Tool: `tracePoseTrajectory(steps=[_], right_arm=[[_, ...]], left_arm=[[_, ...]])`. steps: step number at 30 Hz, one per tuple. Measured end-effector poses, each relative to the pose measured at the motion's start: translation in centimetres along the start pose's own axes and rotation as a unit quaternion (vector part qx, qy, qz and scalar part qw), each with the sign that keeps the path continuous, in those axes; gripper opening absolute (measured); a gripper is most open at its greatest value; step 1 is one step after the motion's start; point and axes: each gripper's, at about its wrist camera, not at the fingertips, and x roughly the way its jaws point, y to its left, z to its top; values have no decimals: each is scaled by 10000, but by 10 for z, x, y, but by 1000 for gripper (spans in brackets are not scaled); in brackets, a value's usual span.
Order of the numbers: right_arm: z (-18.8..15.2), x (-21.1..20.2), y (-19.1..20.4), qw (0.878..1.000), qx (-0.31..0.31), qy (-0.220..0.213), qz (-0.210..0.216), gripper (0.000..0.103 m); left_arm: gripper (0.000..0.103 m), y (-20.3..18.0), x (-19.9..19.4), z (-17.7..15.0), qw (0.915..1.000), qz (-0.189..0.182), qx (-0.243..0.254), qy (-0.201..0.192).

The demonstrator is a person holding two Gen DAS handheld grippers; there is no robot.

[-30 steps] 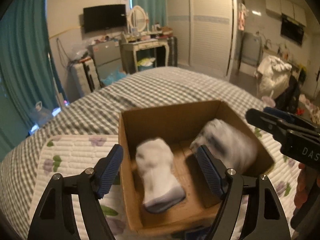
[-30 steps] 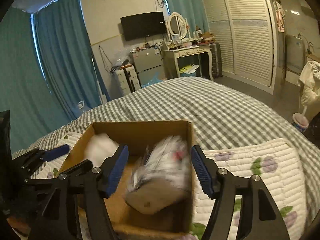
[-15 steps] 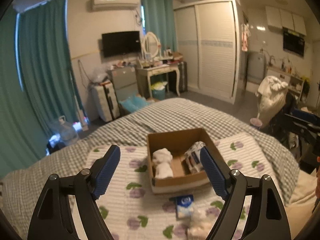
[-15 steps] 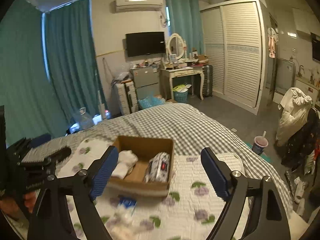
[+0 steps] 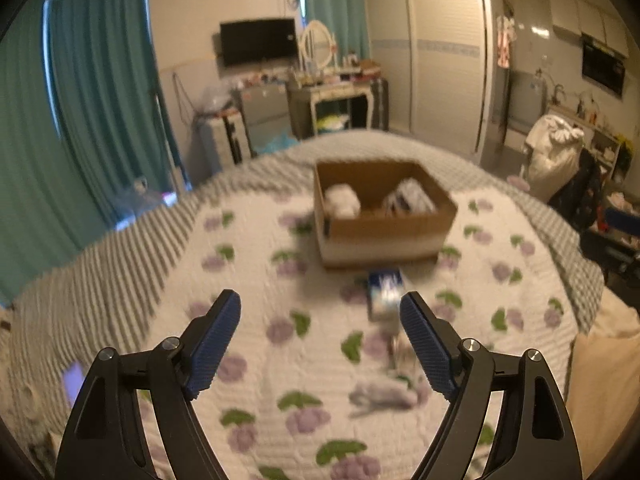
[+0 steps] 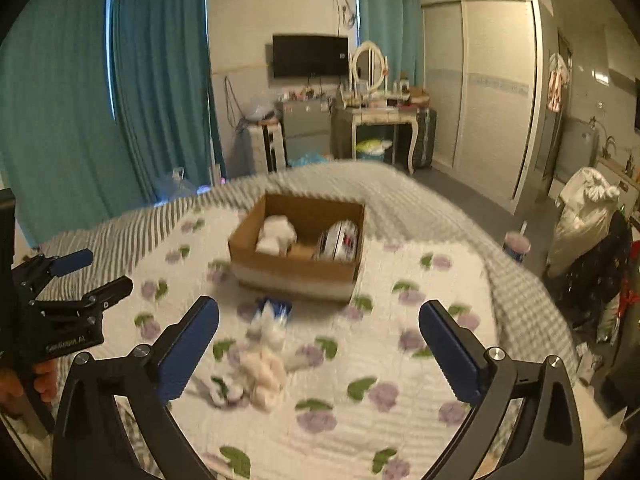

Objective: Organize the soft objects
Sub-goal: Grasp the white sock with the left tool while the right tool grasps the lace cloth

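A cardboard box point(image 5: 384, 232) point(image 6: 296, 272) sits on the floral quilt. It holds a white soft item point(image 5: 341, 200) point(image 6: 276, 234) on its left and a patterned pack point(image 5: 408, 198) point(image 6: 338, 240) on its right. In front of the box lie a blue tissue pack point(image 5: 384, 292) point(image 6: 274, 308) and a pile of pale soft items point(image 6: 260, 368) point(image 5: 384, 394). My left gripper point(image 5: 320, 344) is open and empty above the quilt, with the pile near its right finger. My right gripper point(image 6: 319, 346) is open and empty, with the pile just inside its left finger. The left gripper also shows in the right wrist view point(image 6: 72, 280).
The floral quilt point(image 5: 280, 344) covers a grey checked bed point(image 5: 120, 264). Teal curtains point(image 6: 60, 120), a dressing table point(image 6: 380, 116) and a wardrobe point(image 6: 488, 92) stand beyond. Clothes and a bag point(image 6: 580, 216) are piled at the right of the bed.
Both grippers have pulled back from the box, where the white item and the pack were let go, and now come lower toward the loose items in front of it.
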Motion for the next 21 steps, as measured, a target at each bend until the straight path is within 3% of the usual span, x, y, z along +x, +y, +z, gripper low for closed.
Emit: tracePoseTrajectory(steps=[4, 9, 12, 15, 18, 20, 21], right_arm=[[-43, 42, 11, 9991, 13, 410, 64, 101], [-73, 95, 17, 9958, 176, 860, 262, 100], [-83, 127, 21, 9933, 242, 1073, 359, 94], [-90, 157, 21, 9897, 379, 1299, 474, 81], [-93, 177, 20, 9859, 427, 1495, 618, 60], [-94, 182, 18, 9830, 487, 1545, 859, 30], [-94, 182, 17, 9822, 510, 1513, 987, 23]], left_arm=[[83, -6, 23, -33, 9995, -165, 7, 285], [83, -6, 51, -59, 9972, -301, -173, 666], [83, -9, 62, -67, 9958, -286, -112, 865], [82, -15, 67, -72, 9947, -384, 7, 957], [80, -22, 74, -74, 9934, -489, 62, 1036], [80, -30, 80, -76, 9918, -571, 156, 1128], [80, -32, 82, -76, 9912, -607, 187, 1160]])
